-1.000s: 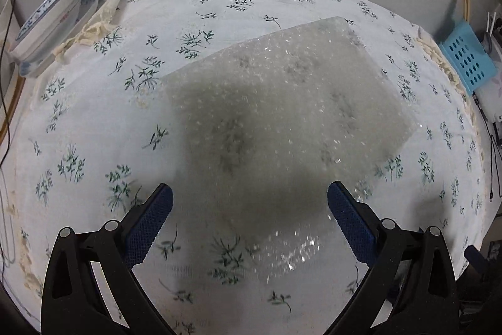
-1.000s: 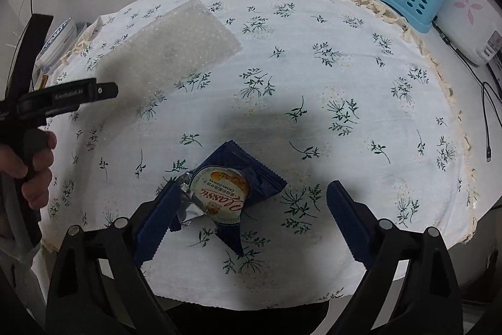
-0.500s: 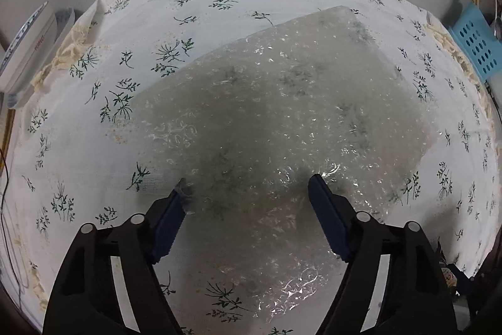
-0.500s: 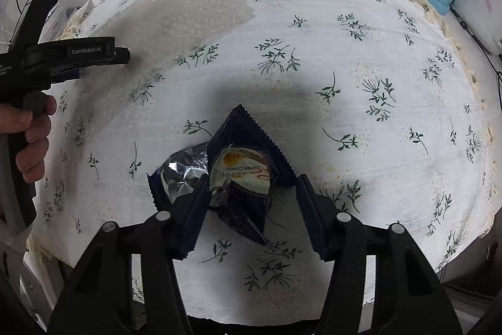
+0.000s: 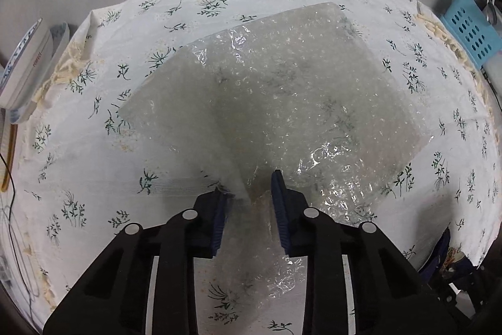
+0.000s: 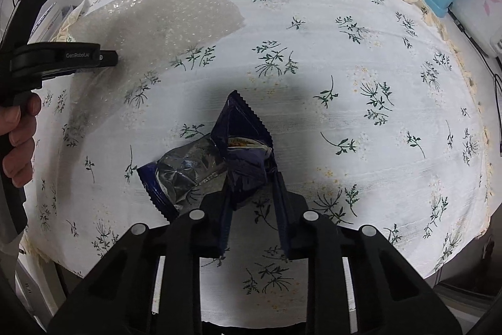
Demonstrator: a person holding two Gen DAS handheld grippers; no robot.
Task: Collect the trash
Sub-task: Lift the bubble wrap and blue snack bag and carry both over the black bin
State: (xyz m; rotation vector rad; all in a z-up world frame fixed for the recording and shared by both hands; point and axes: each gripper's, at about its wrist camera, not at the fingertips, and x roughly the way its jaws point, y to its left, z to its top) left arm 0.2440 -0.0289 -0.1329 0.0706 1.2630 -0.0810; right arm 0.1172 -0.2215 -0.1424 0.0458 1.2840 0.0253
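Bubble wrap (image 5: pixel 282 102) lies on the floral cloth (image 5: pixel 94 178), its near corner bunched up between the narrowed fingers of the left gripper (image 5: pixel 251 187), which pinches it. The sheet is light, soft and slick, so a gathered corner likely holds better than a flat edge. The right gripper (image 6: pixel 252 193) is nipping the crinkly blue wrapper (image 6: pixel 241 153) mid-table; its foil is flimsy, so grip the crumpled fold

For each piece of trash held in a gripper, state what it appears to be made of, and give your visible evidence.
Bubble wrap sheet: likely thin clear plastic film; translucent, glossy glints, small raised bubbles, tablecloth print showing through.

Snack wrapper: probably metallised plastic film; dark blue printed outside, shiny silver creased inside, zigzag-cut edges.
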